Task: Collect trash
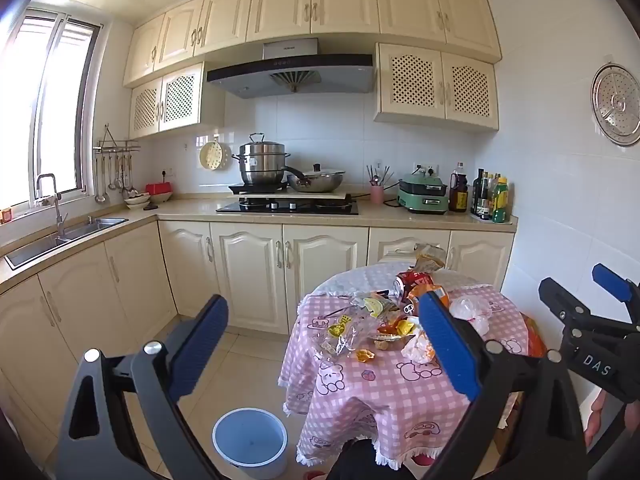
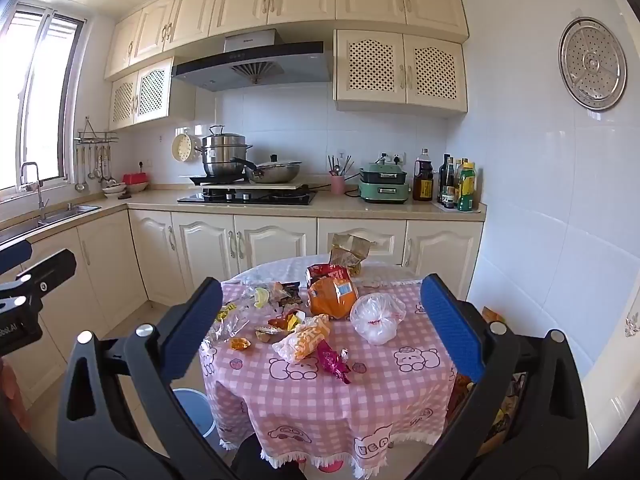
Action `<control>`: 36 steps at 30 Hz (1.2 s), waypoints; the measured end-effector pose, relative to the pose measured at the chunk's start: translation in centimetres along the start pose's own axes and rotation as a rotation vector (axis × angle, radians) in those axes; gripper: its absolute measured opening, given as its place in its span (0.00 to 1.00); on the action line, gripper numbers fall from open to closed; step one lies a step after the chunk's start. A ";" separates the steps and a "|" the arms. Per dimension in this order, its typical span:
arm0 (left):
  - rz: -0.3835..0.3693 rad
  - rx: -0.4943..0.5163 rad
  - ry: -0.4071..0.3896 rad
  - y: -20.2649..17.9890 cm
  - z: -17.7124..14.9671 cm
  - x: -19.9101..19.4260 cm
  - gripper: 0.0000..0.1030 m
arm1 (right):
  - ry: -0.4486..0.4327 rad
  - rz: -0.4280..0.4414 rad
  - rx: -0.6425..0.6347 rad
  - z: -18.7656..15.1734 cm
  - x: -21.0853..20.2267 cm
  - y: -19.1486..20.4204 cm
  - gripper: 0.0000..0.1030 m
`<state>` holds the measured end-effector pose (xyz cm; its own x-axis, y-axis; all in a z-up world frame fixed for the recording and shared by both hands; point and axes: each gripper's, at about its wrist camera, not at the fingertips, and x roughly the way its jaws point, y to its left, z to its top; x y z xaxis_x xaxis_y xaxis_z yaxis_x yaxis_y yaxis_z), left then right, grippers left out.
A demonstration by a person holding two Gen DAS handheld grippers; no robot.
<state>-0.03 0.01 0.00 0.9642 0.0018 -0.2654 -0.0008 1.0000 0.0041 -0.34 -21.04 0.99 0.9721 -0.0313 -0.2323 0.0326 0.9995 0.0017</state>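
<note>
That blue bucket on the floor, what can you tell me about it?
The blue bucket is a round, smooth bin that looks like plastic, standing upright and open-topped on the pale floor tiles beside the table, just left of its hanging pink checked cloth. From above it looks empty. Nothing visibly touches it but the floor.

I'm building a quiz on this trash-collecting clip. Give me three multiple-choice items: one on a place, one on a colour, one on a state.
1. Where is the bin?
A. on the table
B. on the floor left of the table
C. on the counter

2. What colour is the tablecloth?
A. green stripes
B. plain white
C. pink check

3. How do both grippers stand?
A. open, empty
B. shut on a wrapper
C. shut on a can

Answers: 1 B, it stands on the tiles beside the cloth. 2 C, pink and white squares with bears. 3 A, left gripper and right gripper spread wide, the trash lying beyond them.
</note>
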 end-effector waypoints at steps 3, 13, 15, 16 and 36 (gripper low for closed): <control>0.001 -0.001 0.005 0.0 0.0 0.1 0.91 | 0.003 0.002 0.005 0.0 0.1 0.0 0.94; 0.000 0.000 0.004 0.0 0.0 0.1 0.91 | 0.006 -0.002 0.009 0.1 0.1 0.1 0.94; -0.002 0.001 0.006 0.0 0.0 0.1 0.91 | 0.006 -0.003 0.009 0.1 0.1 0.1 0.94; -0.002 0.001 0.007 0.0 0.0 -0.1 0.91 | 0.006 -0.002 0.010 0.1 0.1 0.1 0.94; -0.001 0.001 0.010 0.3 -0.3 -0.3 0.91 | 0.009 -0.005 0.014 -1.1 0.4 0.2 0.94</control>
<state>-0.38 0.30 -0.21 0.9615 0.0009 -0.2746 0.0004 1.0000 0.0045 -0.16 -20.85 -0.14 0.9698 -0.0364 -0.2412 0.0409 0.9991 0.0137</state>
